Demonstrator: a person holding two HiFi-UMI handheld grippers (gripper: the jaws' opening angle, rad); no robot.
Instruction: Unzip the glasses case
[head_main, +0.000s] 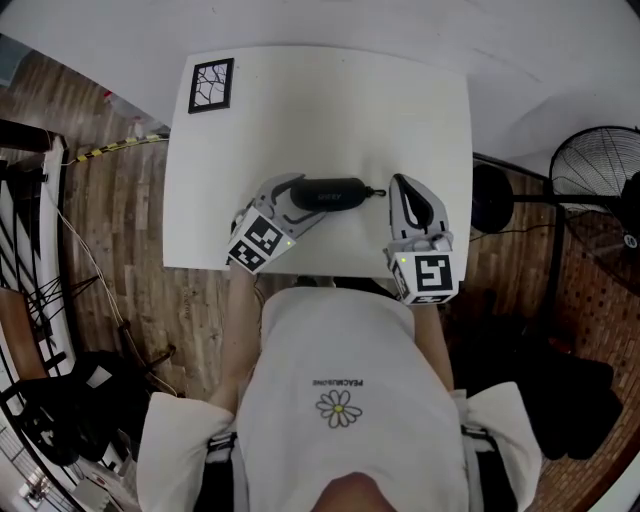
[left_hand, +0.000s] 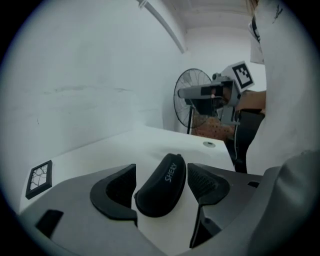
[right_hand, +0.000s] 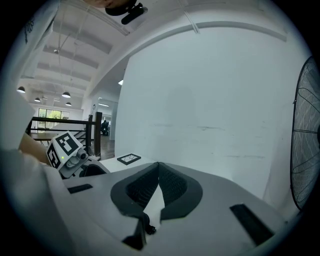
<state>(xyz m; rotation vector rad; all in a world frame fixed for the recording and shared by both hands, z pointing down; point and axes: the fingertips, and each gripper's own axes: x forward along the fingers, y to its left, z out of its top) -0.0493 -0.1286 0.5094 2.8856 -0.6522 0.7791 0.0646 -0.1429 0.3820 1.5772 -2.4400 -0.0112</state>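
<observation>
Step in hand, prob.: bracing the glasses case (head_main: 328, 193), zip not yet started. Case lies near the surface's (head_main: 320, 110) front edge, abt mid-way along. Left gripper (left_hand: 161, 181) jaws wide apart, straddling one end of the case w/o pressing. Right gripper (right_hand: 159, 169) jaws closed, nothing clearly in them, just beside the other end. Next: left clamps the case, right opens & takes the zip pull.

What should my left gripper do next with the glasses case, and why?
Probably close the left gripper on the glasses case to steady it: the case lies between its open jaws, pads not yet pressing, while the right gripper is shut beside the zipper pull.
</observation>
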